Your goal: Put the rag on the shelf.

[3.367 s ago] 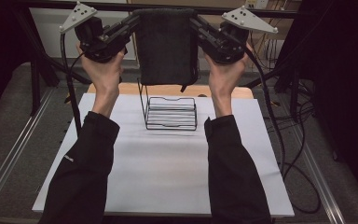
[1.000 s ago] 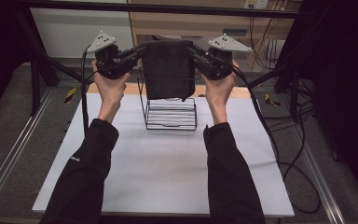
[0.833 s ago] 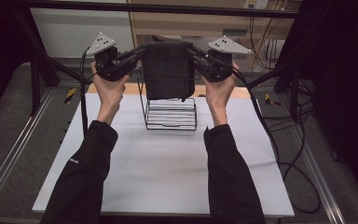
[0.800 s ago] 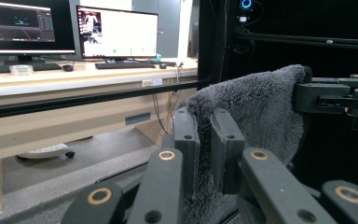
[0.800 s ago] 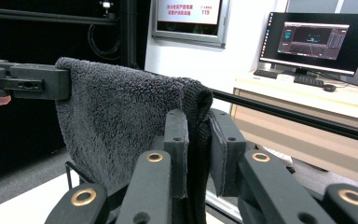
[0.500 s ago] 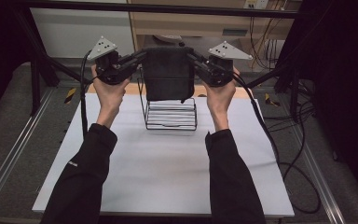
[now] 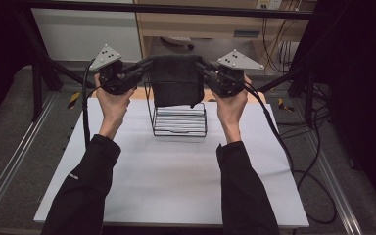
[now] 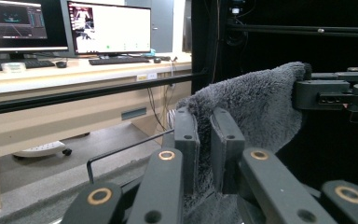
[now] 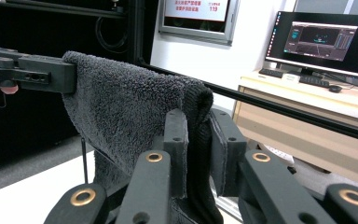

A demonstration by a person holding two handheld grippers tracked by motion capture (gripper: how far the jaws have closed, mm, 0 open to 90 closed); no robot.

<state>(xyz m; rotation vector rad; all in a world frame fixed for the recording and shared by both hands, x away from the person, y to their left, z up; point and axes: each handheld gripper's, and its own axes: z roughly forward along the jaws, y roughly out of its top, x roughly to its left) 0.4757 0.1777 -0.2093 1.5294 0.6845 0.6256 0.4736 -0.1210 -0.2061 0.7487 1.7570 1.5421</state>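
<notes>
Dark grey towel (image 7: 176, 81) hangs stretched left-right between left gripper (image 7: 144, 66) and right gripper (image 7: 203, 66), both clamping its corners, directly above the wire rack (image 7: 180, 121).

The wall screen (image 9: 196, 14) seems to show "119"; its other text is unreadable.

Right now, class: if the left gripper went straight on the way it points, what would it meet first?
Beyond the towel pinched in its jaws, the left gripper points at the right gripper, probably first in line.
</notes>
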